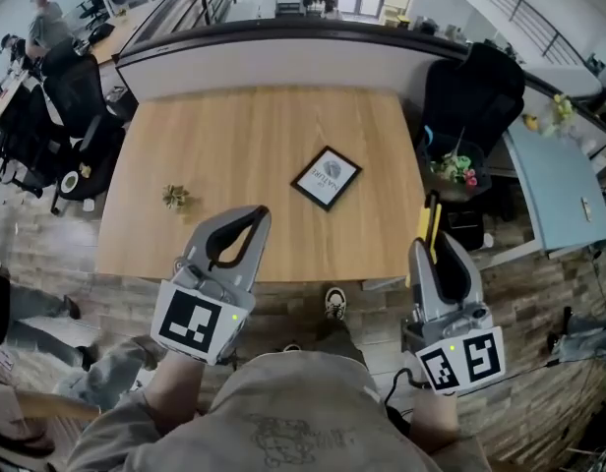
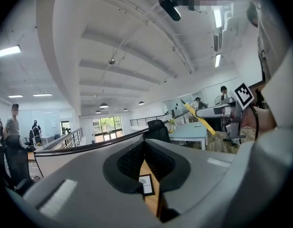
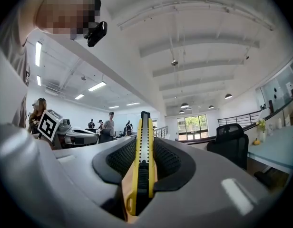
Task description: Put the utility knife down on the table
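Clamping the yellow utility knife (image 3: 143, 148) lengthwise between its jaws, the right gripper (image 1: 433, 246) sits at the lower right of the head view, off the table (image 1: 244, 131) edge. The left gripper (image 1: 252, 220), lower left of centre, has its jaws together and empty.

One utility knife (image 1: 431, 222), one frame (image 1: 326, 177), two claws (image 1: 256, 214) (image 1: 433, 249)

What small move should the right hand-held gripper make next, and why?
Probably carry the right hand-held gripper forward and left over the table. It is shut on the yellow knife but seems to hang beside the table's right front corner, over the floor.
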`<state>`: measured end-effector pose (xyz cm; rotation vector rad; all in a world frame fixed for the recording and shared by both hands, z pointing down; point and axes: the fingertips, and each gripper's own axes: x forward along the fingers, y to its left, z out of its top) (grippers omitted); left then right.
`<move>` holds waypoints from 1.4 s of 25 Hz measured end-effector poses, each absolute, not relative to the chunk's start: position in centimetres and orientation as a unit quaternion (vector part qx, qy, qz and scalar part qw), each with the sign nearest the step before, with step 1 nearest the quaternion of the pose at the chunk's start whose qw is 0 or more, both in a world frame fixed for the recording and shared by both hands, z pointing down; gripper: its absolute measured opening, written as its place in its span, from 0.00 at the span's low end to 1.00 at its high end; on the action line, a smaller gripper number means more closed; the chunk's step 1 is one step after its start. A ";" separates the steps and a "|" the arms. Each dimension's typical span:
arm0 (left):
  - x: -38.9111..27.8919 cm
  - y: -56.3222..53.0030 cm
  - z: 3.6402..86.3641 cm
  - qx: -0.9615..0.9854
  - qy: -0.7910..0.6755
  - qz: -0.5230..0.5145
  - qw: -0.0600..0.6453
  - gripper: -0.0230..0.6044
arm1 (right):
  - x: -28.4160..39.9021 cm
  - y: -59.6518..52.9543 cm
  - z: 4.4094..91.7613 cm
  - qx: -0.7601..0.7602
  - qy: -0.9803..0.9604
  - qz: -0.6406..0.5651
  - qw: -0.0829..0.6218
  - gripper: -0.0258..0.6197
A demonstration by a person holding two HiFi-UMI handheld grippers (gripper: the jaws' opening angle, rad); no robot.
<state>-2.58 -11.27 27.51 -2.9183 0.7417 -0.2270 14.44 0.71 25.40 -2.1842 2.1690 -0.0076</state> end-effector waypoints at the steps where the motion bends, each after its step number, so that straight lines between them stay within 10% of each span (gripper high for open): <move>1: -2.0 -12.0 27.5 -0.963 0.251 -0.078 0.060 0.04 | 15.2 -0.2 25.4 -0.705 0.708 -0.005 0.033 0.23; 35: 10.0 -25.3 27.6 -0.904 0.402 -0.135 0.056 0.04 | 31.0 -19.3 27.5 -0.585 0.808 -0.060 0.042 0.23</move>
